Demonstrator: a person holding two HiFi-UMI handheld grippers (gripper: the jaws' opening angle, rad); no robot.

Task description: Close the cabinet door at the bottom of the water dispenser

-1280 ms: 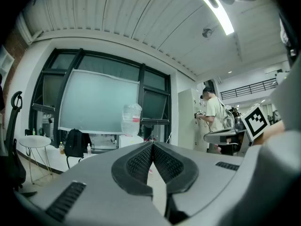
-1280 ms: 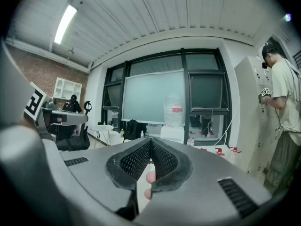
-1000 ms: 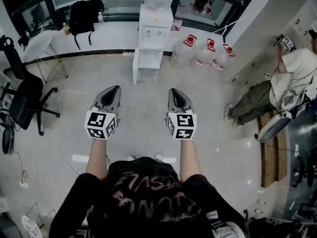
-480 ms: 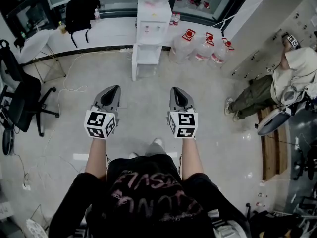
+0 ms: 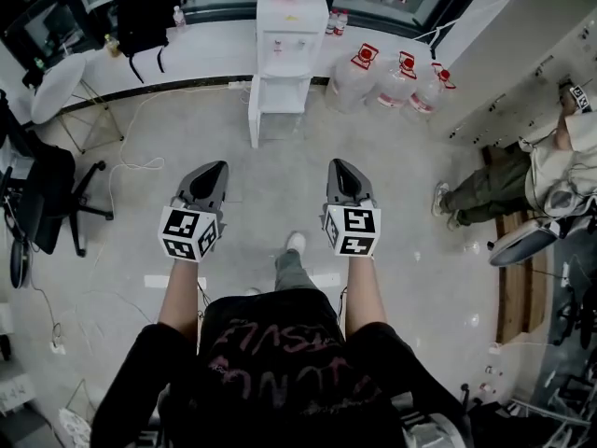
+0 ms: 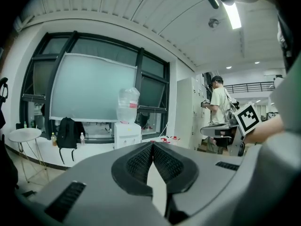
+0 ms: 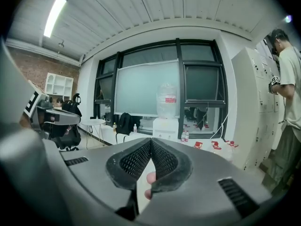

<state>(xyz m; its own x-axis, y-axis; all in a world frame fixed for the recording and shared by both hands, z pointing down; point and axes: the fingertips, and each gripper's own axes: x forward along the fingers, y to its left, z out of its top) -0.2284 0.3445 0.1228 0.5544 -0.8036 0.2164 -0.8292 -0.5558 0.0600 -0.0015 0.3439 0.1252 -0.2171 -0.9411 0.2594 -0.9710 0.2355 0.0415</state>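
Note:
The white water dispenser stands against the far wall with a large bottle on top. Its bottom cabinet door hangs open, swung out to the left. Both grippers are held level over the floor, well short of the dispenser. The left gripper is shut with nothing in it, and so is the right gripper. In the left gripper view the dispenser shows far off, just above the meeting tips of the left gripper. The right gripper view has the dispenser above the closed tips of the right gripper.
Several full water bottles stand on the floor right of the dispenser. A black office chair and a round white table are at the left. A black backpack sits on the ledge. A person stands by lockers at right.
The person carrying the grippers has stepped forward, one foot now ahead. Both grippers have come nearer the dispenser and stay shut.

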